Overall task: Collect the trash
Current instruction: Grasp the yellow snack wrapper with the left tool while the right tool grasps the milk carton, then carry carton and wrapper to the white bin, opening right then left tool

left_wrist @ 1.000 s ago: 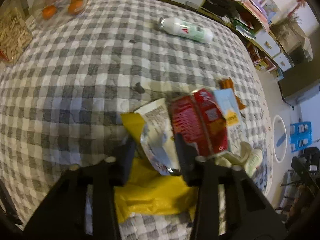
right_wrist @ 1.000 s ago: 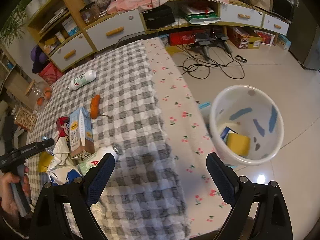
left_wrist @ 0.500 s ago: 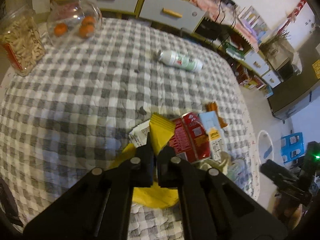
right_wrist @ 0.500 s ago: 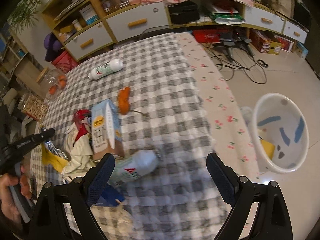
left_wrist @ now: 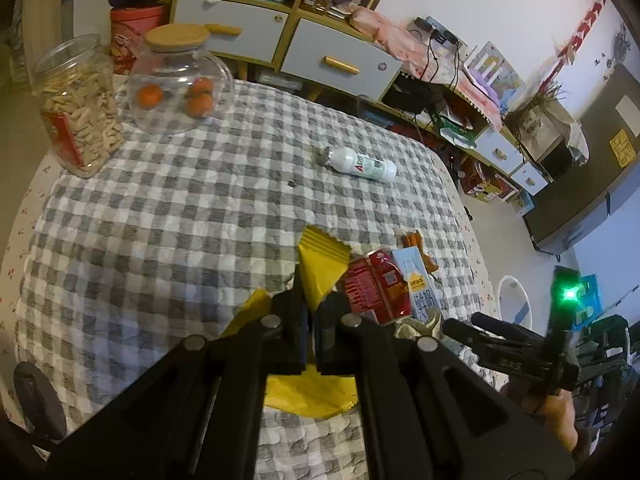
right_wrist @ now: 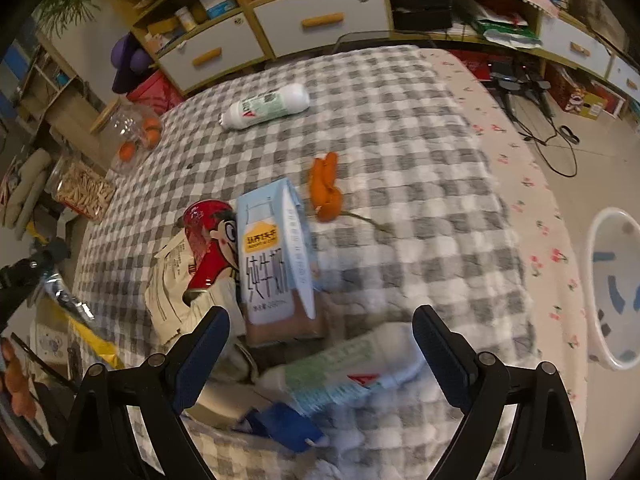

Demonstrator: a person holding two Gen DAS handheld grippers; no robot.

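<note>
1. Firmly, my left gripper (left_wrist: 310,300) pinched the yellow wrapper (left_wrist: 322,270) above the checked tablecloth (left_wrist: 180,216).
2. My right gripper (right_wrist: 320,330) stood spread wide over a blurred white bottle (right_wrist: 344,368).
3. Beside the red packet (right_wrist: 208,236) lay the milk carton (right_wrist: 272,256), orange peel (right_wrist: 326,188) just beyond.
4. Past the table's edge stood the white bin (right_wrist: 612,288).

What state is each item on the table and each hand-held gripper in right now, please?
Left hand-held gripper: shut on yellow wrapper.
Right hand-held gripper: open, empty.
Milk carton: lying flat.
Far white bottle: lying down.
Round glass jar: lidded.
White bin: open-topped.
</note>
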